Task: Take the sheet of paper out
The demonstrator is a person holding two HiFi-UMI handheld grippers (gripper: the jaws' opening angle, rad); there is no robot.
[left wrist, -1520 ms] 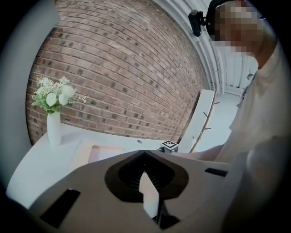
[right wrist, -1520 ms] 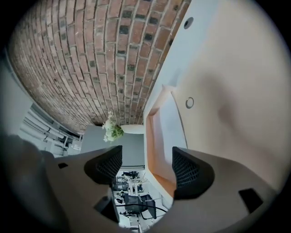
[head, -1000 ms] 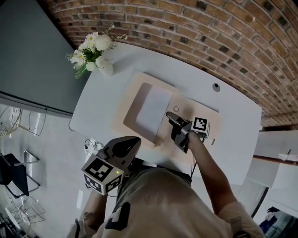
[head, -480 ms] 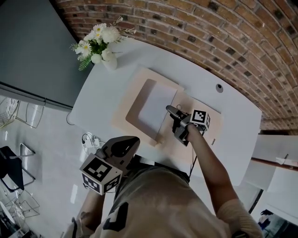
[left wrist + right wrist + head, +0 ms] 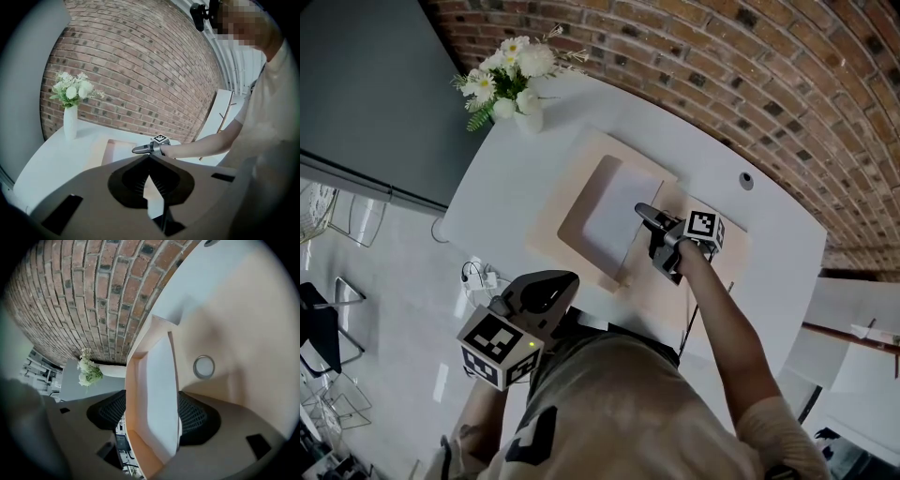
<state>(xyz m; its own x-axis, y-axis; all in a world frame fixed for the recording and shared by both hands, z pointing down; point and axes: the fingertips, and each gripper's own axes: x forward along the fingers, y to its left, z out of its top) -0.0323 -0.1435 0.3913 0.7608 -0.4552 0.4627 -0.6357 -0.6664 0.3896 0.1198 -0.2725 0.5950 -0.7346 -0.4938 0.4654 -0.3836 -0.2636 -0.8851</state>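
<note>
A white sheet of paper point(image 5: 614, 211) lies in the recessed half of an open peach folder point(image 5: 581, 159) on the white table point(image 5: 506, 178). My right gripper point(image 5: 643, 214) hovers at the sheet's right edge. In the right gripper view it point(image 5: 150, 416) stands open, with the sheet point(image 5: 161, 394) and the folder's raised rim point(image 5: 133, 380) between the two black pads point(image 5: 192, 416). My left gripper point(image 5: 548, 289) is held off the table near the person's body, empty. In the left gripper view its jaws point(image 5: 150, 158) meet at the tips.
A white vase of flowers point(image 5: 511, 80) stands at the table's far left corner. A round grommet point(image 5: 746, 180) sits in the tabletop near the brick wall. A round ring point(image 5: 204, 367) is on the folder's right flap. Cables point(image 5: 478, 277) lie on the floor below the table edge.
The head view has shifted a little. My right gripper stays at the sheet's right edge, and the left gripper has not moved.
</note>
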